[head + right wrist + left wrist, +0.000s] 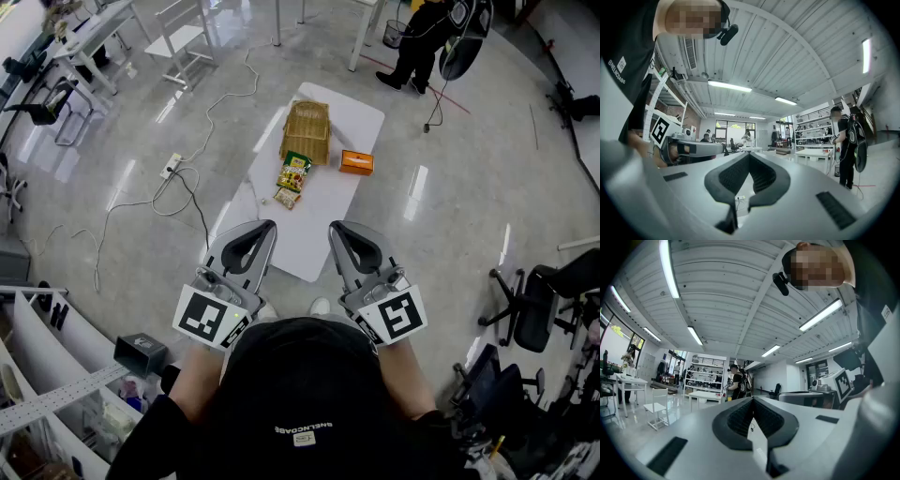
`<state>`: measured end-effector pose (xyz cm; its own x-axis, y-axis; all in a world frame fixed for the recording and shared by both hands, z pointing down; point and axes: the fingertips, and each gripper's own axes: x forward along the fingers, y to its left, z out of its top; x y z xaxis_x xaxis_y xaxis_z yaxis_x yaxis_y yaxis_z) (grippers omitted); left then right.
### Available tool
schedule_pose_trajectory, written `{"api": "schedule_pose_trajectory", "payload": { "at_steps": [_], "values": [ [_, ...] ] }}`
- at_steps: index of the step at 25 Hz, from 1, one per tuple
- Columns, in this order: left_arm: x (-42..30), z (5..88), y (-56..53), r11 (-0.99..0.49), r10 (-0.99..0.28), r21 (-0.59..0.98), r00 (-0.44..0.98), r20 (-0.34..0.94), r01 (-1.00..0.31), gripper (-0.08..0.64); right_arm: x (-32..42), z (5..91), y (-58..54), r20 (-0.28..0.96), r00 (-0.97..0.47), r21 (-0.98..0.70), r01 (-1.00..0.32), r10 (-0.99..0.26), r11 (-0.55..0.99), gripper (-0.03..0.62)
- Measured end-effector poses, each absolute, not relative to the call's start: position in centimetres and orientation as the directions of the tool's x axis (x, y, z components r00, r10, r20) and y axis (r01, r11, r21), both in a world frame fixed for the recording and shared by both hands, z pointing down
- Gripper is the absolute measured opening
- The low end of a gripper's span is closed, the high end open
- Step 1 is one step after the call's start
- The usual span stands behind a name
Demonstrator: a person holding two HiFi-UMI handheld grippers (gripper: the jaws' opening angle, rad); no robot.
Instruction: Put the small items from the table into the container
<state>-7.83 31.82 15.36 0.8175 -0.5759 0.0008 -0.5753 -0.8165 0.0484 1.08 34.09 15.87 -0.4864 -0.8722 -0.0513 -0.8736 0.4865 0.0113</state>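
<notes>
Head view: a white surface (pixel 323 220) is seen ahead on a glossy floor (pixel 450 216). A wicker basket (pixel 307 131) is set at its far end. An orange box (pixel 356 162) lies just right of the basket. A green packet (pixel 294 172) lies at the basket's near edge, with a small packet (pixel 286 198) just below it. None of them is in the basket. Print can be seen on all three, but it's way too small to be read. The left gripper (pixel 267 226) and right gripper (pixel 336 228) are held side by side at the near end, well apart from the items. A black-and-white square marker is carried on each. White lettering is printed upside down on the person's black top (pixel 309 394), something like "SNELNCABE", not 100% sure. A power strip (pixel 171 167) is lying on the floor to the left.

Left gripper view: the fingers (pixel 736 420) are shown pressed together at the tips, nothing held.

Right gripper view: same deal, the black pads are closed up and nothing is gripped. The same lettering is seen sideways on the top.
</notes>
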Motion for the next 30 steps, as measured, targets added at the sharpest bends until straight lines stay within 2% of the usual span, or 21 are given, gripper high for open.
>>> {"api": "schedule_pose_trajectory", "payload": {
  "at_steps": [15, 19, 26, 30],
  "values": [
    [-5.3, 16.6, 31.0, -0.806, -0.587, 0.071, 0.809, 0.029, -0.588, 0.005, 3.5, 17.2, 33.1, -0.042, -0.501, -0.026, -0.864, -0.865, 0.502, 0.009],
    [-3.6, 17.1, 30.7, -0.796, -0.602, 0.046, 0.797, 0.038, -0.603, 0.005, 5.2, 18.1, 32.7, -0.037, -0.500, 0.002, -0.866, -0.865, 0.500, 0.009],
    [-0.1, 18.4, 30.9, -0.779, -0.627, -0.040, 0.774, 0.086, -0.626, 0.005, 8.8, 19.2, 32.5, -0.042, -0.522, -0.061, -0.850, -0.852, 0.524, 0.009],
    [0.6, 19.0, 30.6, -0.769, -0.638, -0.031, 0.763, 0.099, -0.639, 0.005, 9.4, 19.8, 32.4, -0.027, -0.537, -0.068, -0.841, -0.843, 0.537, 0.009]
  ]
}}
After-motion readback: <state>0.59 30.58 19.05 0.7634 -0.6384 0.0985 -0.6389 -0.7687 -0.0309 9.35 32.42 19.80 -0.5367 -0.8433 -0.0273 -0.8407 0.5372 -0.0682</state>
